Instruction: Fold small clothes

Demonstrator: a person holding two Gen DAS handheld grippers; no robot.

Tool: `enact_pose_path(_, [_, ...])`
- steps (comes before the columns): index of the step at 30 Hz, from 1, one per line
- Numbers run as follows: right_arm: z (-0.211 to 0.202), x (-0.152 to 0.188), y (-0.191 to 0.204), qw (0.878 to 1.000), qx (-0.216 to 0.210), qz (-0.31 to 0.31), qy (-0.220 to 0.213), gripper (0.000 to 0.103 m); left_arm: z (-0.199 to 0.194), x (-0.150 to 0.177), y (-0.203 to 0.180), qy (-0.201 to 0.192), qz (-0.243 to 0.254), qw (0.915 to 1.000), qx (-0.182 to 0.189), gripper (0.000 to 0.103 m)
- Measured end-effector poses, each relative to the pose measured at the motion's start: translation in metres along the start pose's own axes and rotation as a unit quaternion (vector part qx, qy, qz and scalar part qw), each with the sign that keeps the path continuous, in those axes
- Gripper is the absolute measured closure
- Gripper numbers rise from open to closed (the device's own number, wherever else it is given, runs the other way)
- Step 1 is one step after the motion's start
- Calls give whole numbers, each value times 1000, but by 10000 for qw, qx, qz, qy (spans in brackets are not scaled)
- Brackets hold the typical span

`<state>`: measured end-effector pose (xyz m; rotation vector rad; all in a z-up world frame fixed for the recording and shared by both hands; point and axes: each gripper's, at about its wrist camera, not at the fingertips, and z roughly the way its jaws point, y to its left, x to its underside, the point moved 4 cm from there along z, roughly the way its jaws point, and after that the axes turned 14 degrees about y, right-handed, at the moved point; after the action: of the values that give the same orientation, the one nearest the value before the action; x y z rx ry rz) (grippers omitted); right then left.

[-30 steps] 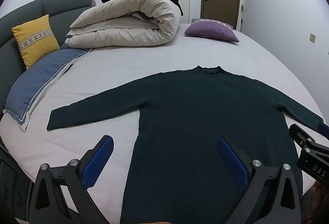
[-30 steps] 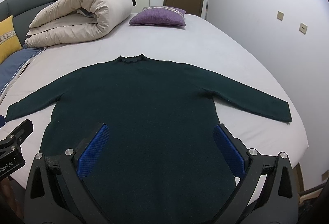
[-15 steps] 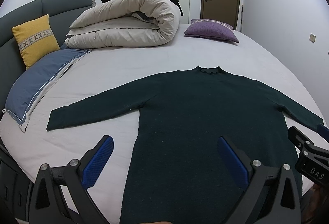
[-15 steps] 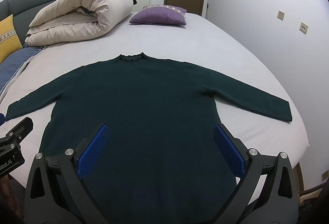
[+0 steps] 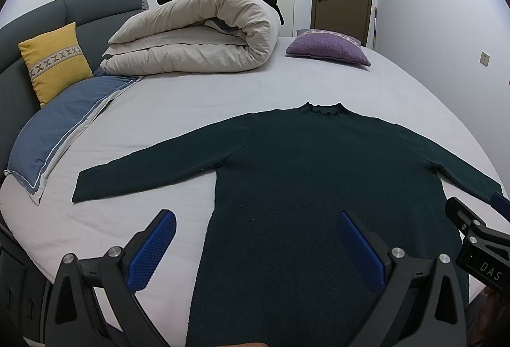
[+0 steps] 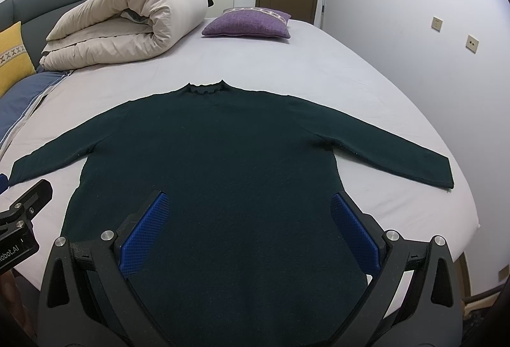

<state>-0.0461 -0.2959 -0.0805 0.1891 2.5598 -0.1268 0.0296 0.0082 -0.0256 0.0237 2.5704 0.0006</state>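
A dark green long-sleeved sweater (image 5: 318,181) lies flat on the bed, collar away from me, both sleeves spread out; it also shows in the right wrist view (image 6: 223,155). My left gripper (image 5: 255,248) is open and empty above the sweater's lower left edge. My right gripper (image 6: 248,235) is open and empty above the sweater's lower body. The right gripper's body shows at the right edge of the left wrist view (image 5: 475,238), near the right sleeve cuff. The left gripper's body shows at the left edge of the right wrist view (image 6: 22,219).
A rolled beige duvet (image 5: 197,40) with a black garment on top lies at the far side of the bed. A purple cushion (image 5: 328,47), a yellow cushion (image 5: 57,60) and a blue pillow (image 5: 57,130) lie around it. The grey headboard (image 5: 95,5) is at left.
Both grippers have drifted very slightly; the right gripper's body sits a little lower in the left wrist view. The sweater has not moved.
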Motion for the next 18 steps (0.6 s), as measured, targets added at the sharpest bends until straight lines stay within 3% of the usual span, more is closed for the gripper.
enact_pose_path(18, [2, -1, 3, 10000, -6, -40, 54, 0, 2, 0, -1, 9, 6, 10000, 4, 0])
